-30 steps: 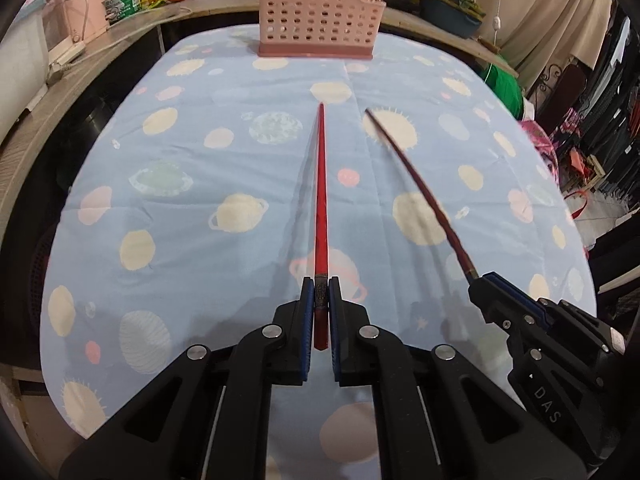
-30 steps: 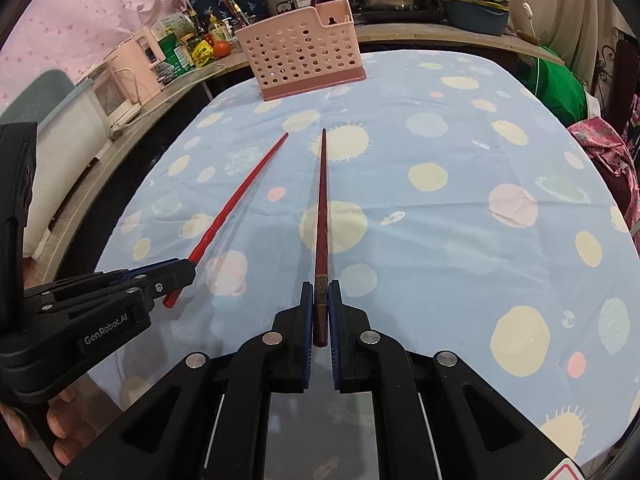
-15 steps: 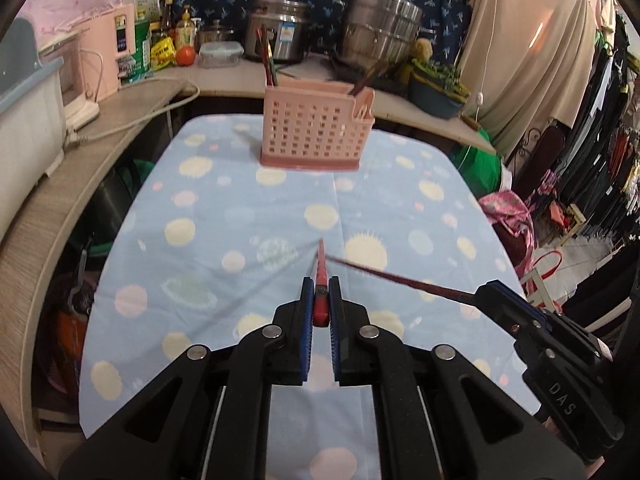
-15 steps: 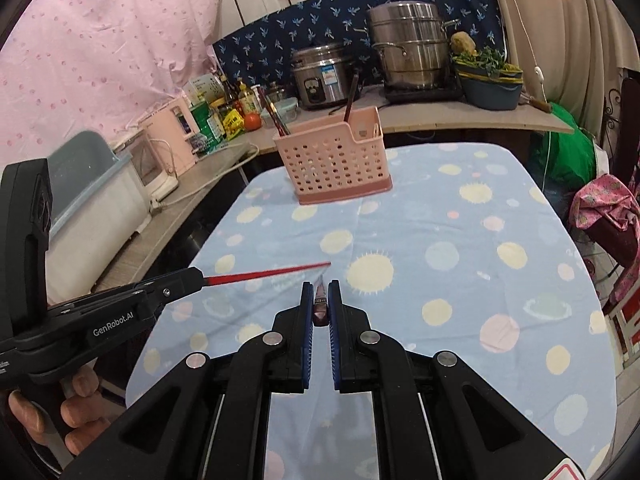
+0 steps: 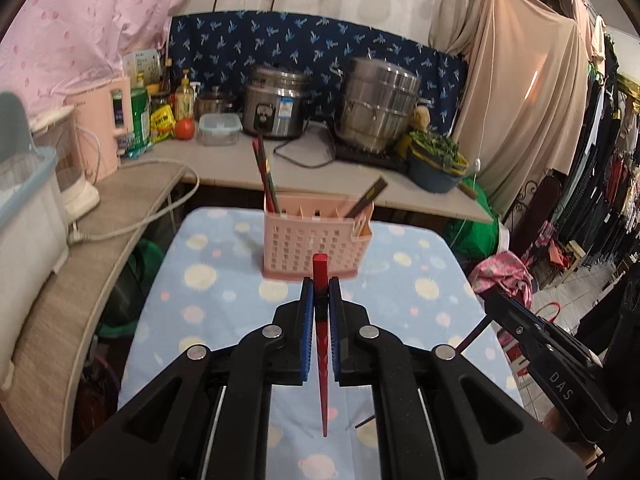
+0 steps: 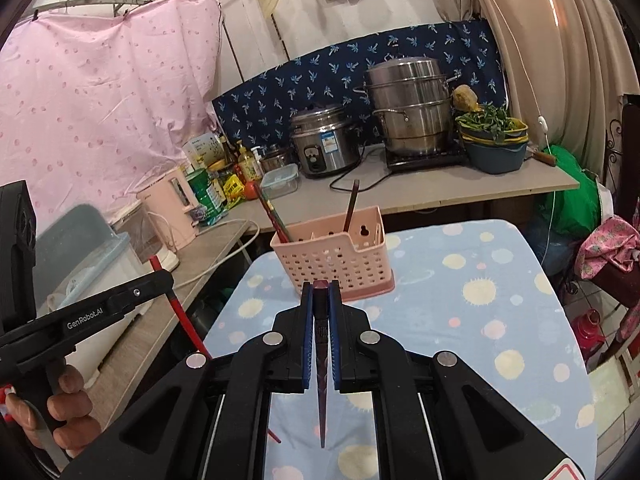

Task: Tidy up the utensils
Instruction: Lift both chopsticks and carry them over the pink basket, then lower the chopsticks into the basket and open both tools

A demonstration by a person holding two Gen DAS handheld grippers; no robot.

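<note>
The left gripper (image 5: 319, 292) has its jaws pinched on a bright red chopstick (image 5: 321, 364). The chopstick is slim and tapered; its blunt square end stands just above the blue pads (image 5: 307, 320), and its point hangs below, clear of the tablecloth (image 5: 208, 304). The right gripper (image 6: 321, 296) likewise clamps a dark maroon chopstick (image 6: 321, 376), thick end up, point hanging free. In the right wrist view a hand (image 6: 60, 420) grips the left tool's handle, and that tool points in from the left. Both grippers aim forward and slightly downward. Farther off, at the table's far edge, stands a pink perforated utensil basket (image 5: 316, 240) with several chopsticks (image 5: 266, 176) leaning inside.
</note>
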